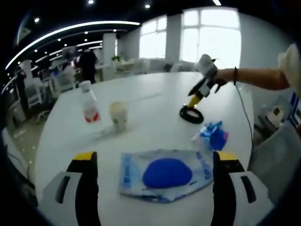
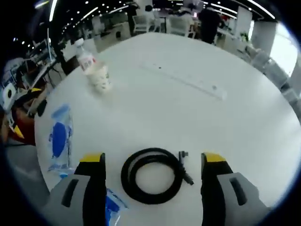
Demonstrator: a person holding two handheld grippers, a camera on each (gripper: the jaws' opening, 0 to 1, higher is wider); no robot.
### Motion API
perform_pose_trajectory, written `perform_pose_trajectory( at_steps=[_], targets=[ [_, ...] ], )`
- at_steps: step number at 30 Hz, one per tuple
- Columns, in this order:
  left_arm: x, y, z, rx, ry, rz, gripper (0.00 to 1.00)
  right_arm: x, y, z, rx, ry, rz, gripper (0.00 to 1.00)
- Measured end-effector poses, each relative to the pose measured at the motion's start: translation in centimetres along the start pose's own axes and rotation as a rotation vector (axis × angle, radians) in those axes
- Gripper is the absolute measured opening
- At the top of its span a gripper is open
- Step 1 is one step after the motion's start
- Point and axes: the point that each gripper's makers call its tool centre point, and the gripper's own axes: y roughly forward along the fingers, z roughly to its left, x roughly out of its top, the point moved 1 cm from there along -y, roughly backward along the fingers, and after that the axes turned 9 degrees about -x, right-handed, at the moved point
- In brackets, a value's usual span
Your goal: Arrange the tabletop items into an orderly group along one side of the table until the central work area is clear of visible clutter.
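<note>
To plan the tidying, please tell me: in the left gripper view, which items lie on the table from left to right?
Bottle → paper cup → clear packet with blue object → black coiled cable → crumpled blue wrapper.

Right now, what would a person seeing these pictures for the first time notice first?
The clear packet with a blue pad lies between the open left gripper's jaws. The coiled black cable lies between the open right gripper's jaws. A water bottle and paper cup stand beyond on the white table.
</note>
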Motion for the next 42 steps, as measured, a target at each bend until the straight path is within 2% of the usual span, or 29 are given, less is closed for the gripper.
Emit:
perform_pose_trajectory(
  at_steps=[2,6,14,20,24,28,32,42],
  targets=[
    [0.0,0.0,0.0,0.0,-0.002,-0.005,0.99,0.1,-0.5,1.0,0.019,0.005,-0.022,0.95],
    [0.3,-0.1,0.0,0.001,0.004,-0.013,0.99,-0.3,-1.4,3.0,0.026,0.013,-0.044,0.99],
    [1.0,-0.6,0.2,-0.001,0.002,-0.026,0.99,-0.6,-3.0,6.4,0.067,0.025,-0.075,0.99],
    [1.3,-1.2,0.4,-0.001,0.007,-0.032,0.99,-0.7,-4.7,9.9,0.092,0.029,-0.115,0.99],
    [0.8,-1.3,0.3,-0.014,0.02,-0.012,0.99,-1.4,-5.5,12.4,0.106,0.021,-0.12,0.99],
    [-0.1,-1.7,0.7,-0.017,0.07,0.048,0.99,-2.1,-6.5,14.7,0.124,0.011,-0.126,0.99],
    [-0.8,-2.0,1.1,-0.022,0.09,0.081,0.98,-2.7,-7.3,16.9,0.153,-0.01,-0.117,0.99],
    [-1.9,-2.0,1.8,-0.027,0.079,0.101,0.96,-4.1,-8.7,21.3,0.181,-0.023,-0.098,0.99]
  ],
)
